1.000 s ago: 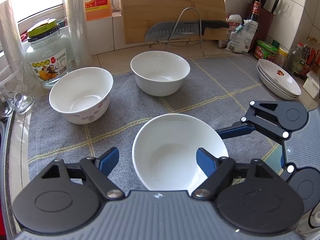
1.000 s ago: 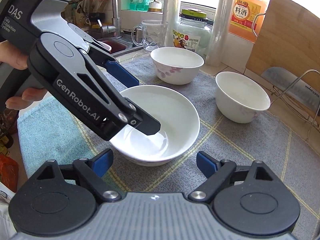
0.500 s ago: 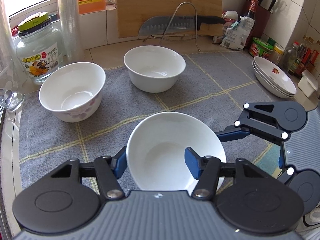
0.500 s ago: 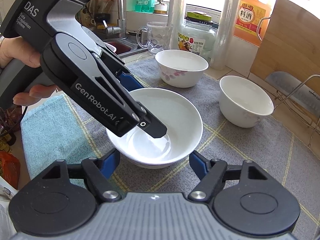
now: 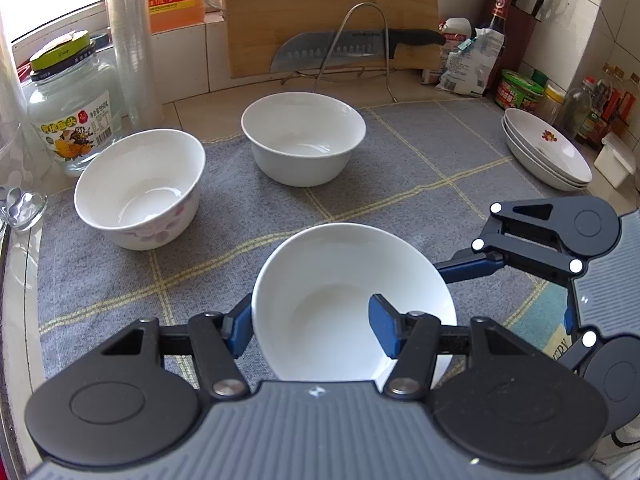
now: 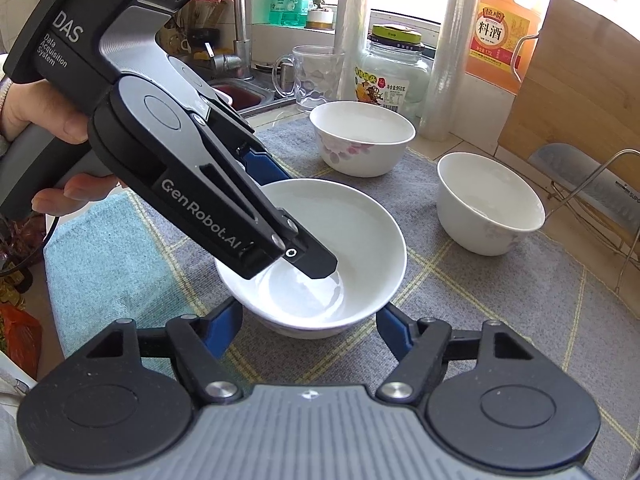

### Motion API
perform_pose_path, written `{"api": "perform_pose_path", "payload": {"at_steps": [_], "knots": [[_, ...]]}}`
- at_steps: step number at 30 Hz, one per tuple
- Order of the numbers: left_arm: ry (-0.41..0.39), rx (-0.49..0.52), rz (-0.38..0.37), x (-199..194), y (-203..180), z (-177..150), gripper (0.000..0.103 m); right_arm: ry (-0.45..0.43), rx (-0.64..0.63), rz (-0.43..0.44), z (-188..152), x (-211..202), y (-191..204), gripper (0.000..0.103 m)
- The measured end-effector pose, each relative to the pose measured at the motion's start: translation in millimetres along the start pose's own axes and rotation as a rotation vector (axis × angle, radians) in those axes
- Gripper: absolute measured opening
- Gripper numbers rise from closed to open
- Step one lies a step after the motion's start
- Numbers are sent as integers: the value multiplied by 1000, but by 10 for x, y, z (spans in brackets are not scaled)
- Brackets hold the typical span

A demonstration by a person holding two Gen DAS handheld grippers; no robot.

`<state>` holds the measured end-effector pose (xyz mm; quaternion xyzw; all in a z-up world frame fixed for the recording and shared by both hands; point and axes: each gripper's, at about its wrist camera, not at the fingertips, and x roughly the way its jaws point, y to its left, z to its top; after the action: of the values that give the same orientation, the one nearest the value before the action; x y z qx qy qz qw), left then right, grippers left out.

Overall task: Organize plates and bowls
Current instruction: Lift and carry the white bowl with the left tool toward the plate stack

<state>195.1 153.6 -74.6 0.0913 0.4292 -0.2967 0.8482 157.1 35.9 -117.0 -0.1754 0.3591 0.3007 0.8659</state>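
Left wrist cam: both my tongs on the same bowl (image 5: 320, 300)

My left gripper (image 5: 312, 326) pinches its rim, one finger inside; my right gripper (image 6: 310, 326) is clamped around its sides, near the mat's (image 5: 400, 152) front edge.

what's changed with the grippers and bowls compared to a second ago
Both grippers closed on the shallow bowl: the left gripper pinches its rim, one finger inside; the right gripper clamps its base from outside. The floral bowl, plain bowl and stacked plates stayed put.
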Motion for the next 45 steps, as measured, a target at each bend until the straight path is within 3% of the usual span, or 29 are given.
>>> {"api": "perform_pose_path", "payload": {"at_steps": [31, 45], "knots": [[-8, 107, -128, 363, -964, 322, 59, 55, 97, -120, -574, -709, -494, 78], [7, 126, -158, 505, -1197, 385, 59, 82, 132, -148, -723, -853, -620, 78]]}}
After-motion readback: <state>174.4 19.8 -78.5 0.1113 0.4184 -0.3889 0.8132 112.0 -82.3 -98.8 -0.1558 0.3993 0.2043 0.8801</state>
